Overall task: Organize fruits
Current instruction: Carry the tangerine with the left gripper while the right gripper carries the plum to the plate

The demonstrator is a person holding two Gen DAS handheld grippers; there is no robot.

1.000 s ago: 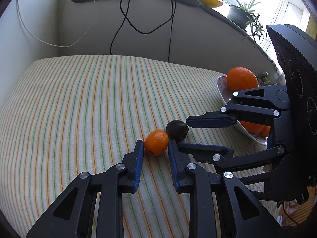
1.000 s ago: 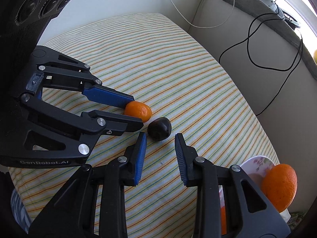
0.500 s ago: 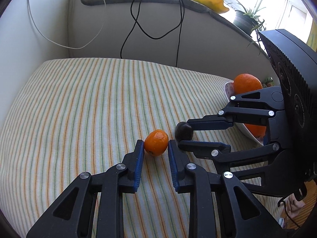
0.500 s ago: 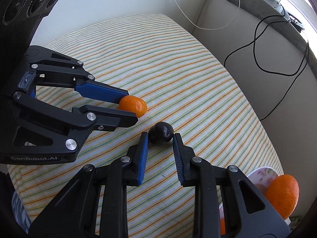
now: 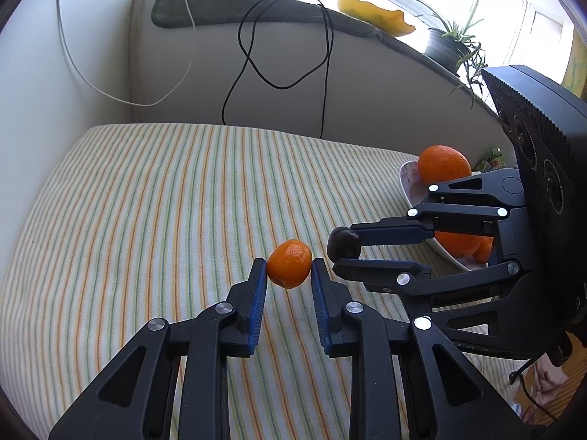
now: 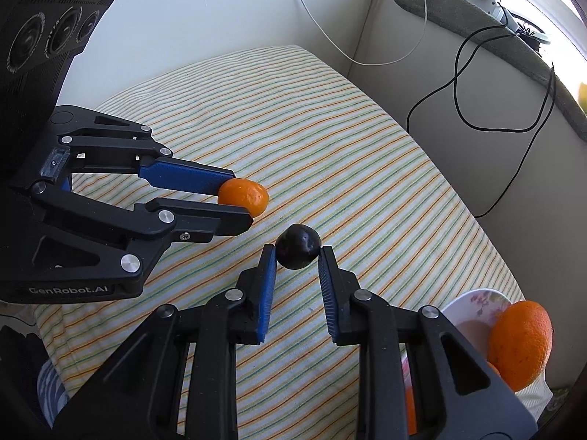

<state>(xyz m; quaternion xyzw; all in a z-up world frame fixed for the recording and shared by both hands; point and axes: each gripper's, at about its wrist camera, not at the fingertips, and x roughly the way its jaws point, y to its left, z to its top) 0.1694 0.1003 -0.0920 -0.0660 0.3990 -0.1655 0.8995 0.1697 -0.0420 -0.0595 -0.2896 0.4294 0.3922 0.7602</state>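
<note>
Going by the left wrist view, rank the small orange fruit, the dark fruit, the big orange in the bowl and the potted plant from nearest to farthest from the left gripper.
1. Small orange fruit, between the left gripper jaws.
2. Dark fruit, just right, at the right gripper.
3. Big orange, in the bowl far right.
4. Potted plant, on the sill behind.

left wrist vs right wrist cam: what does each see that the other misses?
Left wrist only: the potted plant and yellow dish on the window ledge, plus the right gripper side-on.

Right wrist only: the left gripper side-on, with its GenRobot.AI marking.

Both: striped cloth, small mandarin between the left jaws, dark plum between the right jaws, bowl with the large orange, the black cable and the white cable.
</note>
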